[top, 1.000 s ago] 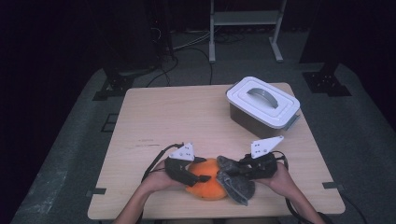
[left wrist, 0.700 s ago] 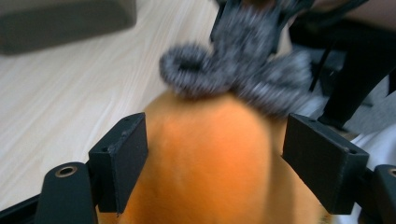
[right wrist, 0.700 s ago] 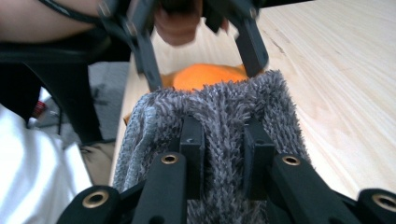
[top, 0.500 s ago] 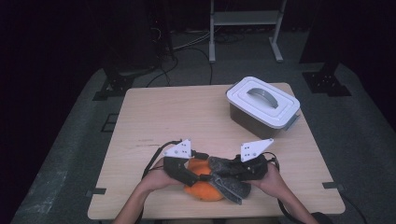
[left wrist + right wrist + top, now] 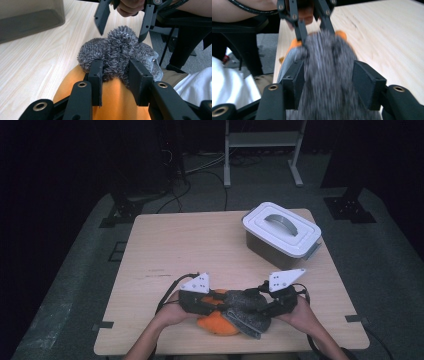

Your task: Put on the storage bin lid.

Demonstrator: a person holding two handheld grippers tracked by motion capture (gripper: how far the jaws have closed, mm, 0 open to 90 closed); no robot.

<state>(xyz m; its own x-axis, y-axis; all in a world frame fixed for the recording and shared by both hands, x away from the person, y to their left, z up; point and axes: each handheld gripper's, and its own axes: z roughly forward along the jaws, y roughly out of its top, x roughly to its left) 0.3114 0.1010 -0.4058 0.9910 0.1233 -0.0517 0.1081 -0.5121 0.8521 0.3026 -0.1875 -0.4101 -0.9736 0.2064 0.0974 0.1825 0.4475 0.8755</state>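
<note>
The grey fuzzy cloth (image 5: 245, 310) lies bunched at the near edge of the worktop (image 5: 200, 250), draped over and against an orange soft thing (image 5: 216, 324) that sits under it and pokes out toward my left. In my left claw view the grey pile (image 5: 117, 50) rises just past my pads, resting on top of the orange surface (image 5: 117, 100).

My left claw (image 5: 115, 75) has just been closing, and its jaws are now clenched on the near fold of the grey cloth, with fuzz squeezed between the pads. From above, this claw (image 5: 207, 306) points toward my right, low over the orange thing.

My right claw (image 5: 328, 82) has just been opening. Its jaws stand apart on either side of the grey cloth (image 5: 324, 75), which runs between them. The cloth is blurred there, and the right-hand pad stands clear of it, so the claw has released. From above, this claw (image 5: 260, 310) faces my left one, the two tips near each other over the bundle.

Farther back on the worktop, well apart from my hands, a white lidded box (image 5: 281, 235) with a grey handle stands near the far right corner.
</note>
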